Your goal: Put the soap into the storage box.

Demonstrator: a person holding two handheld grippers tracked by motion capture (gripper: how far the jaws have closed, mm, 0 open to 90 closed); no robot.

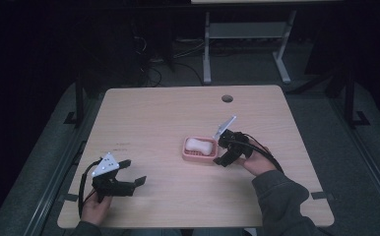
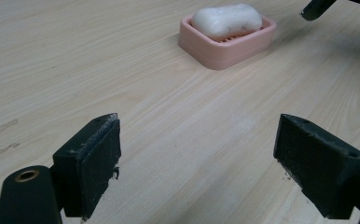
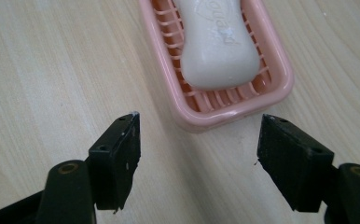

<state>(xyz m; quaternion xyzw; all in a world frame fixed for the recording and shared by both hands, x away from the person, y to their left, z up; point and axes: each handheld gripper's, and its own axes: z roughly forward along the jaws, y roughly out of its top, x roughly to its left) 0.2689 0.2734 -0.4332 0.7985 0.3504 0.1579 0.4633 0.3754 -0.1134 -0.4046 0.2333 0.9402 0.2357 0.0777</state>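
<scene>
A white bar of soap (image 1: pixel 199 144) lies in a pink slatted soap dish (image 1: pixel 190 154) near the middle of the wooden table (image 1: pixel 158 113). My right gripper (image 1: pixel 223 150) sits just right of the dish, open, nothing between its jaws. In the right gripper view the soap (image 3: pixel 218 44) and dish (image 3: pixel 276 88) lie just beyond the open right gripper (image 3: pixel 199 140). My left gripper (image 1: pixel 133 172) rests near the front left of the table, open and empty. In the left gripper view the dish (image 2: pixel 225 51) with the soap (image 2: pixel 227 21) stands far ahead of the left gripper (image 2: pixel 197 149).
A round cable hole (image 1: pixel 227 98) sits near the table's far edge. Behind the table stands a white desk frame (image 1: pixel 247 44) with cables on the dark floor. Faint pencil marks (image 1: pixel 120 144) show on the left of the tabletop.
</scene>
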